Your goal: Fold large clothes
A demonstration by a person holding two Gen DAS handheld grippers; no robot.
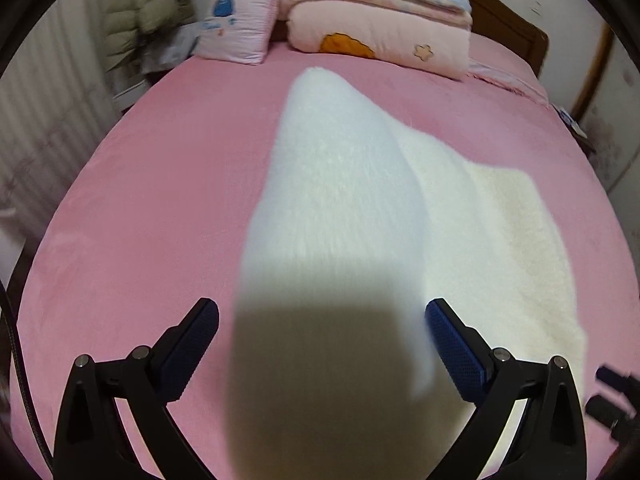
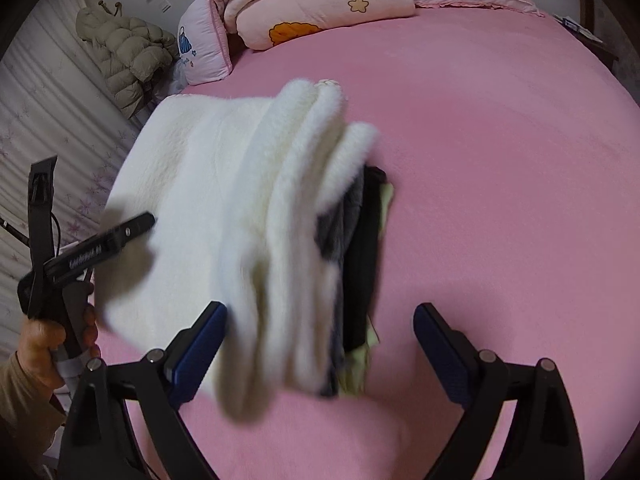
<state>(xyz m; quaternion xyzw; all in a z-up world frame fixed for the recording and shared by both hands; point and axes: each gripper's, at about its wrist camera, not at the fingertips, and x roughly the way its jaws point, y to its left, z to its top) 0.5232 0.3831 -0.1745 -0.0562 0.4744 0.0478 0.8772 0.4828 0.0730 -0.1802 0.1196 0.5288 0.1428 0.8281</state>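
A white fluffy garment (image 1: 340,184) lies on the pink bed (image 1: 140,200). One blurred flap of it hangs in front of the left wrist camera. My left gripper (image 1: 322,312) is open wide, the flap between its blue pads without touching them. In the right wrist view the garment (image 2: 208,184) shows thick folded edges, blurred near the camera. My right gripper (image 2: 320,314) is open wide above that near edge and its pads do not press on it. Grey, black and yellow-green cloth (image 2: 360,240) sits under the garment's right edge.
A folded pink quilt (image 1: 380,36) and a pink pillow (image 1: 236,16) lie at the head of the bed. An olive puffer jacket (image 2: 128,56) hangs by the curtain at the left. A person's hand (image 2: 40,336) grips the left tool's handle. Pink sheet (image 2: 500,180) stretches to the right.
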